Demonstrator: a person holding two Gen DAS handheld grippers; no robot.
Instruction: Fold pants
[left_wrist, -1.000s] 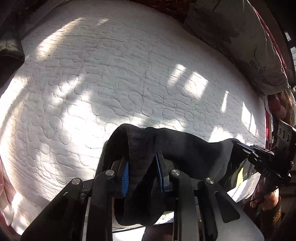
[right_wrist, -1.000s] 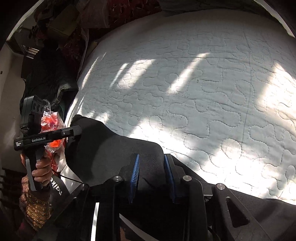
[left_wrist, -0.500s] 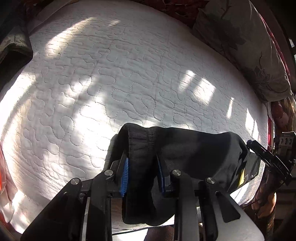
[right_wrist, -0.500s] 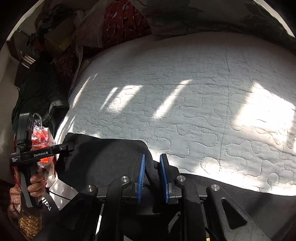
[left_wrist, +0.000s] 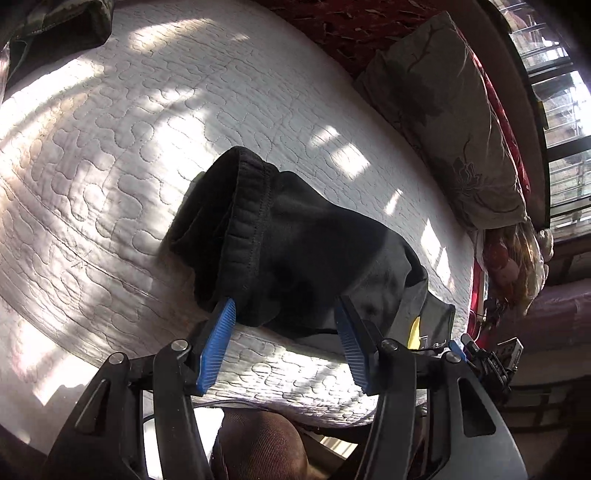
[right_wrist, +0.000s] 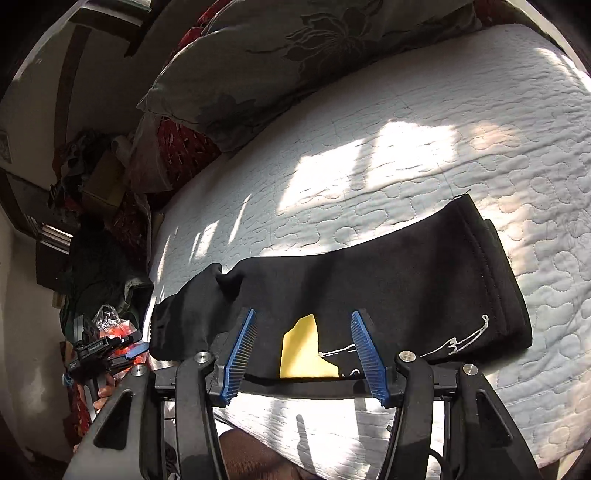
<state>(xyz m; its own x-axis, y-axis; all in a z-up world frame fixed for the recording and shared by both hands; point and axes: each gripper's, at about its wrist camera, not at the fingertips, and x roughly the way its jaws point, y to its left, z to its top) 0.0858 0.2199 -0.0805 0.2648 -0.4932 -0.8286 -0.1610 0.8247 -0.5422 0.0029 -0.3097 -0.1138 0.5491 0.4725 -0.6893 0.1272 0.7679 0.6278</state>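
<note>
The black pants (left_wrist: 295, 243) lie folded in a compact bundle on the white quilted bed (left_wrist: 147, 129), with the ribbed waistband at its left end. In the right wrist view the pants (right_wrist: 369, 273) form a flat band with a yellow patch (right_wrist: 304, 349) and white lettering near the front edge. My left gripper (left_wrist: 284, 314) is open and empty, just in front of the bundle. My right gripper (right_wrist: 303, 321) is open and empty, its jaws either side of the yellow patch.
A grey flowered pillow (left_wrist: 454, 122) lies at the bed's far right, also seen in the right wrist view (right_wrist: 295, 62). Dark clothes and red clutter (right_wrist: 103, 258) pile up beside the bed. The person's knee (left_wrist: 258, 443) is below the bed's front edge.
Both grippers have opened and let go of the pants, which now lie folded on the bed. Both grippers have pulled back toward the bed's front edge.
</note>
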